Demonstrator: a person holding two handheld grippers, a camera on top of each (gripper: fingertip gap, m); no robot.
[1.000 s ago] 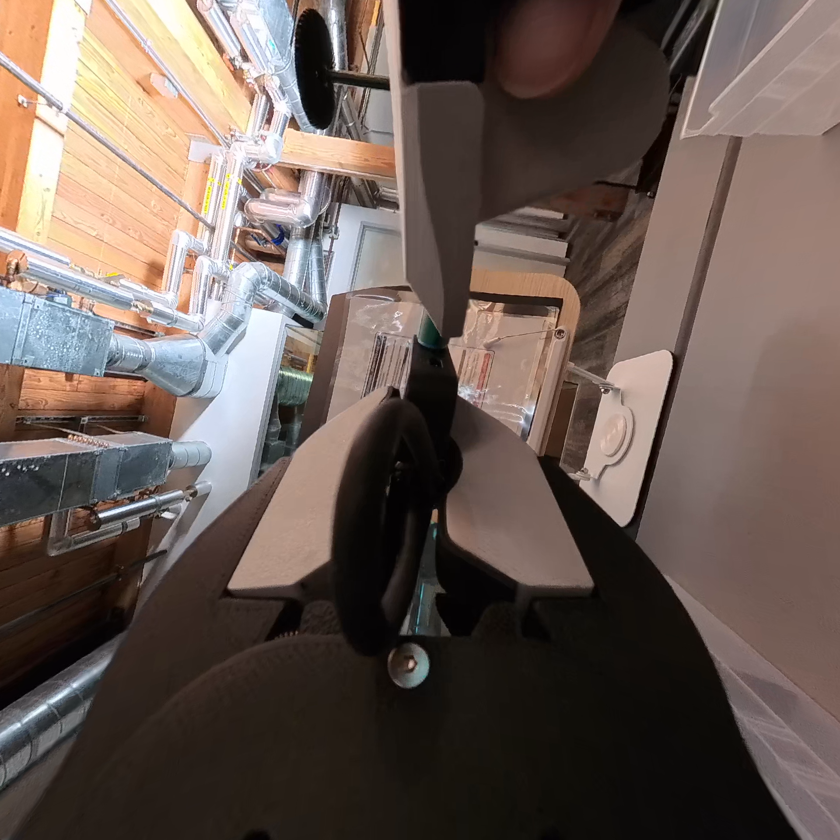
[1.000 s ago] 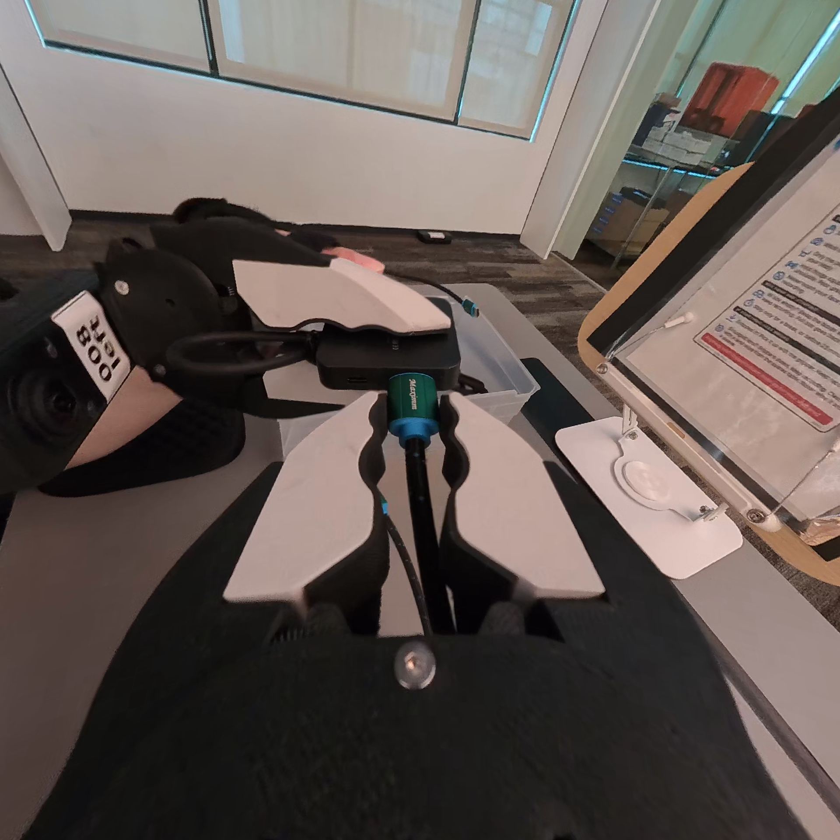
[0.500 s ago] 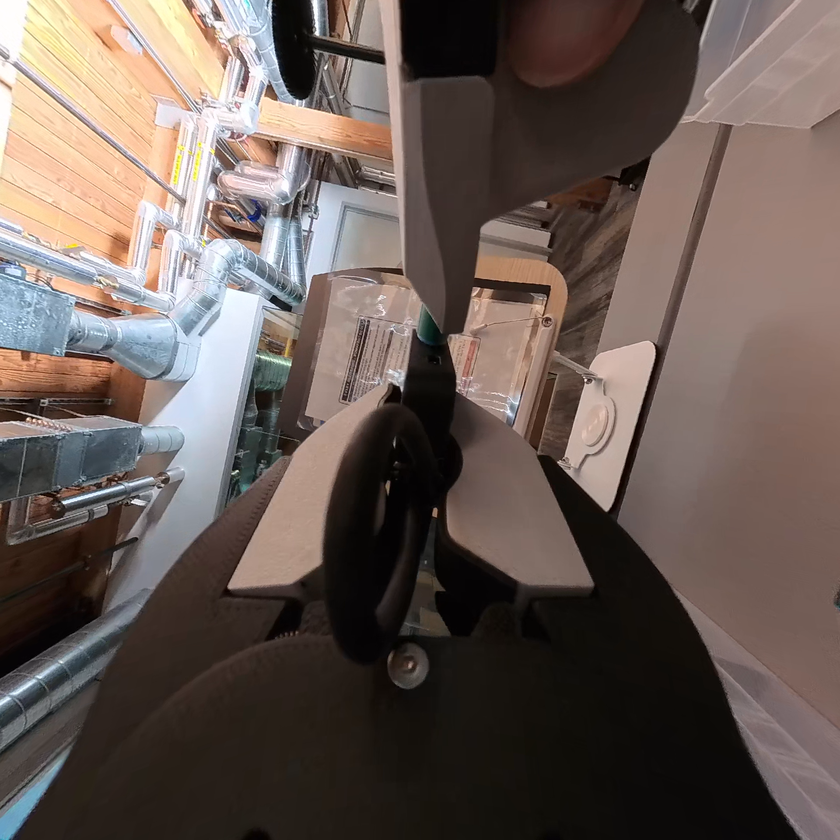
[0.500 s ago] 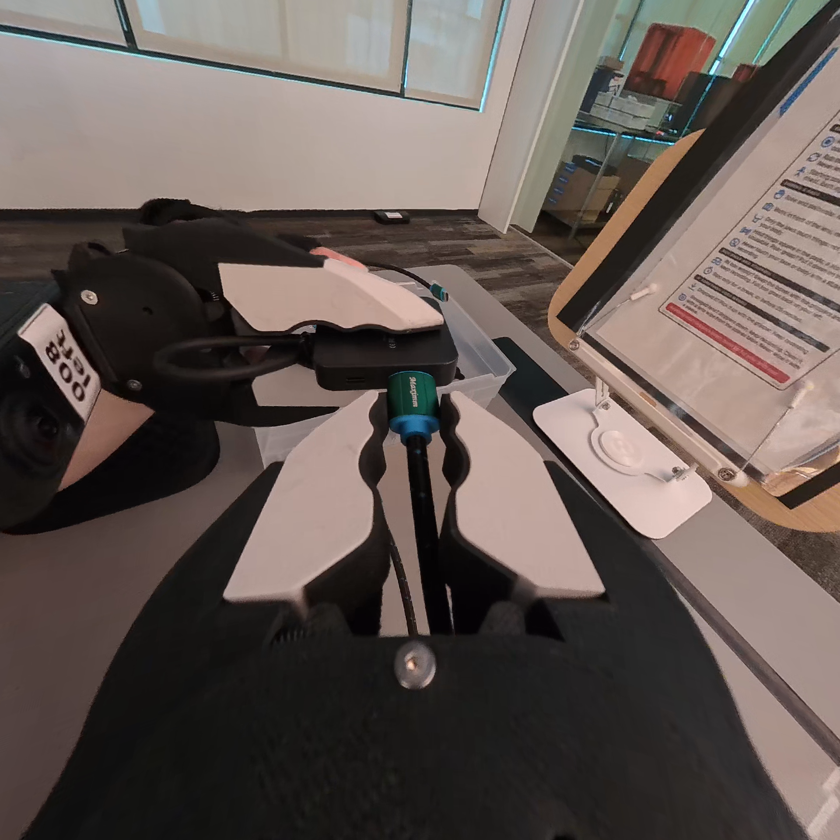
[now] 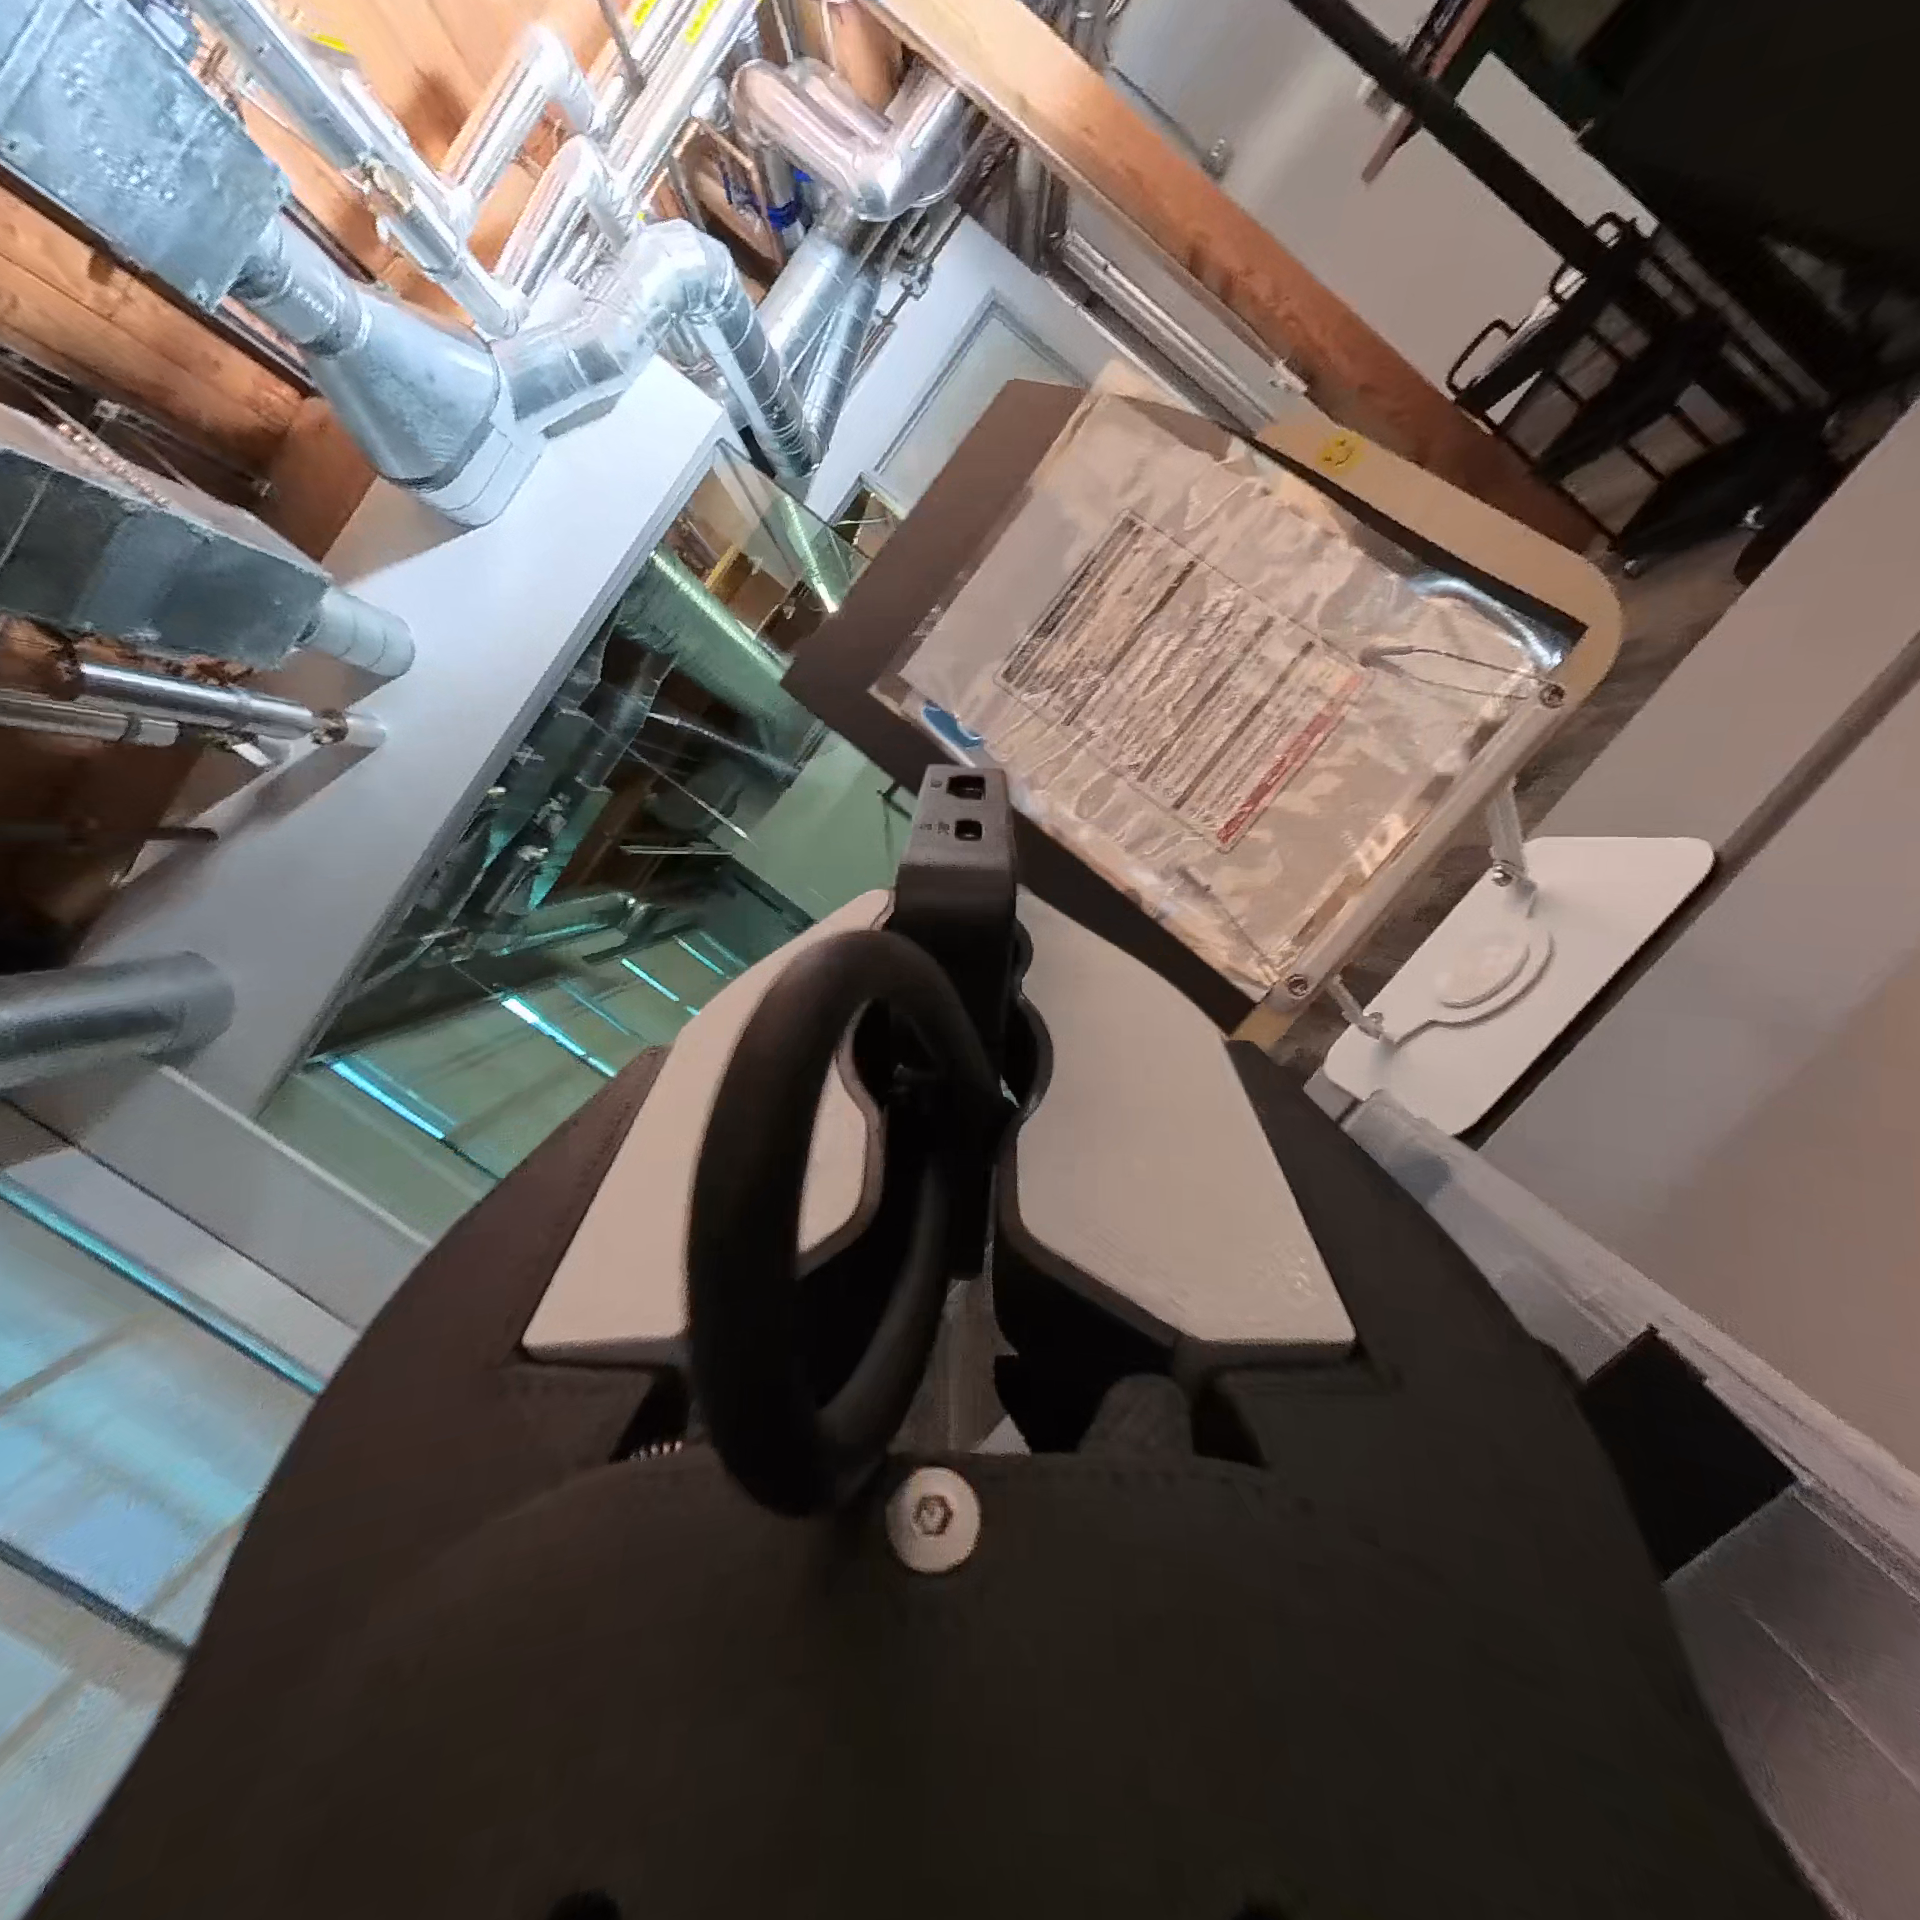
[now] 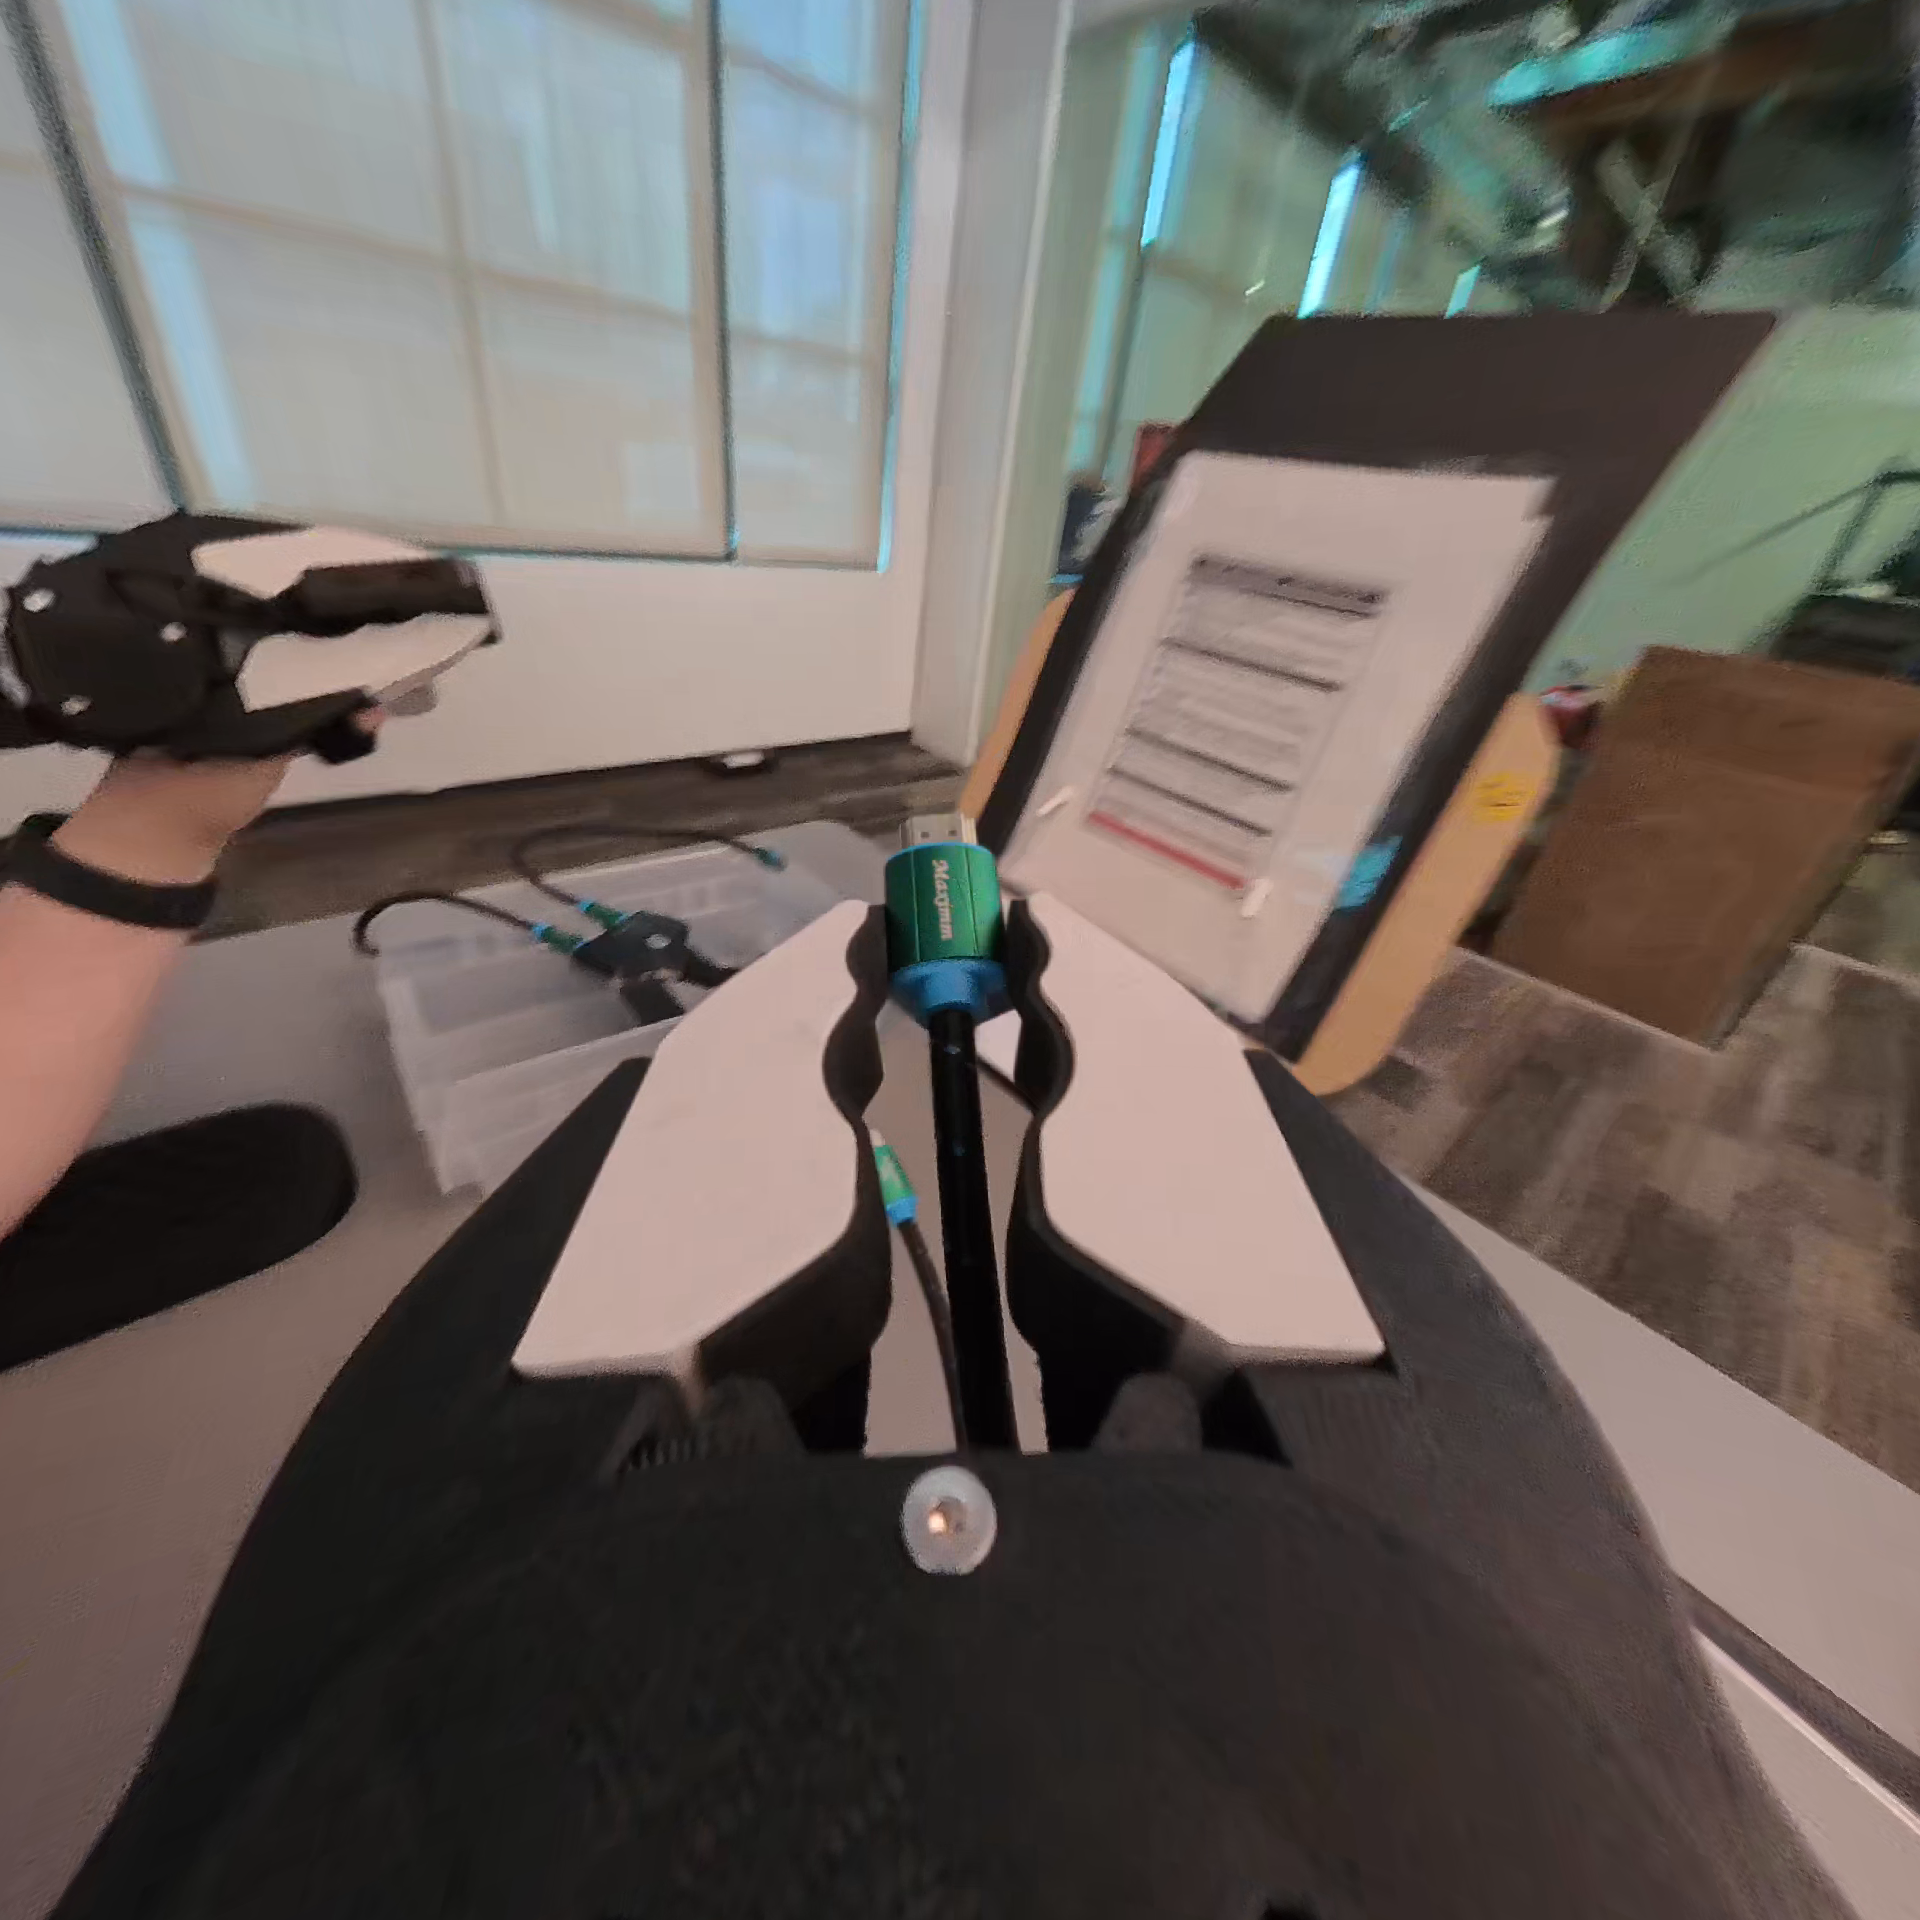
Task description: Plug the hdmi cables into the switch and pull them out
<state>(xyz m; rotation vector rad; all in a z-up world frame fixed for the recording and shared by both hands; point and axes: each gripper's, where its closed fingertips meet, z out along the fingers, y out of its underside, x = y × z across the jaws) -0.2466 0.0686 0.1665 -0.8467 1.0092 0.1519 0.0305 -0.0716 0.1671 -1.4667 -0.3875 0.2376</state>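
Left gripper point(image 5: 961, 961) pinches the switch point(image 5: 958, 868); right gripper point(image 6: 943, 940) pinches the freed plug point(image 6: 940, 906) — its trailing cable could snag.

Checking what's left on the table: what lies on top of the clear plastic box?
On the box lies a second small black switch with green-tipped cables plugged in. The right tongs cover the box's near right corner, so anything there is hidden.
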